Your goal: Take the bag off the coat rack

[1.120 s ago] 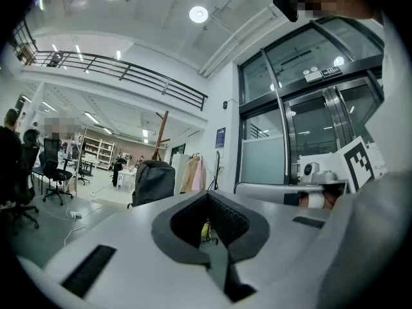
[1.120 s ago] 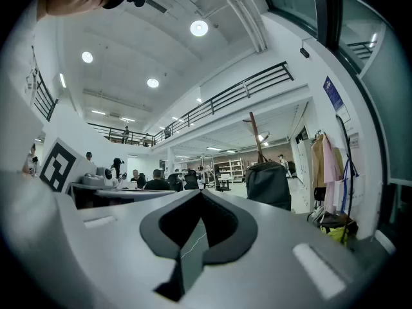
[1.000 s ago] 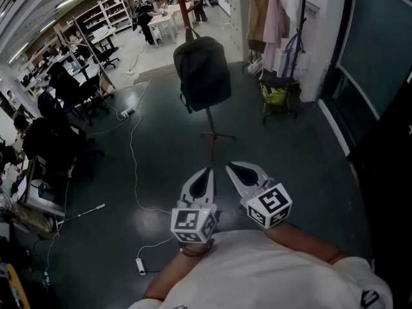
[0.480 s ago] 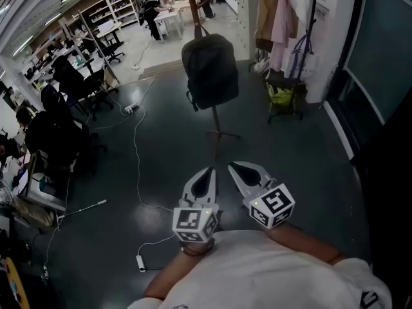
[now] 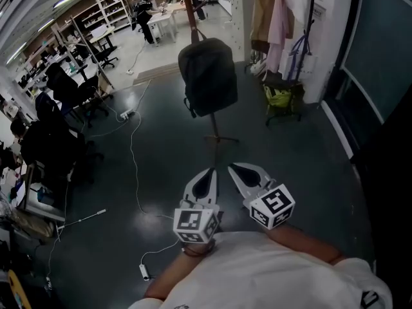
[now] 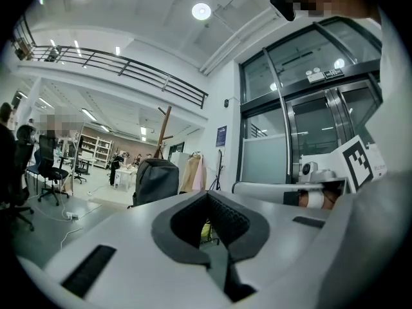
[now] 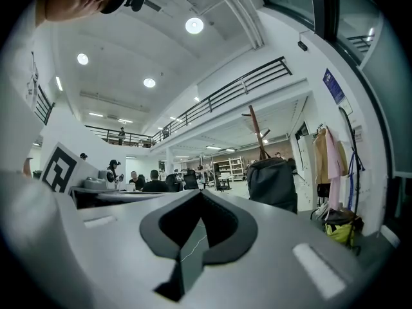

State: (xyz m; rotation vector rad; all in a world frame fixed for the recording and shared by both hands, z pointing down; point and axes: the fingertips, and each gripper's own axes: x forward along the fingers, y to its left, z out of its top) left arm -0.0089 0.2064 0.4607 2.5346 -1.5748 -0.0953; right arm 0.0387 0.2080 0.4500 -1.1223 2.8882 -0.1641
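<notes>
A dark backpack (image 5: 207, 76) hangs by its top loop on a wooden coat rack (image 5: 188, 2) whose thin stand (image 5: 215, 137) meets the dark floor. It also shows in the left gripper view as the backpack (image 6: 156, 180) on the rack (image 6: 164, 131), and in the right gripper view as the backpack (image 7: 272, 182). My left gripper (image 5: 209, 170) and right gripper (image 5: 230, 166) are side by side close to my chest, well short of the rack. Both point toward it. Both left gripper (image 6: 207, 193) and right gripper (image 7: 199, 192) are shut and hold nothing.
A second rack with coats (image 5: 273, 11) stands at the back right, above a chair with a yellow-green bag (image 5: 277, 95). A white cable (image 5: 134, 159) and a power strip (image 5: 127, 113) lie on the floor at left. People sit at desks (image 5: 45, 140) far left. Dark glass wall (image 5: 380, 76) at right.
Only the head view has shifted a little. Both grippers stay shut at the same place and the backpack still hangs on the rack.
</notes>
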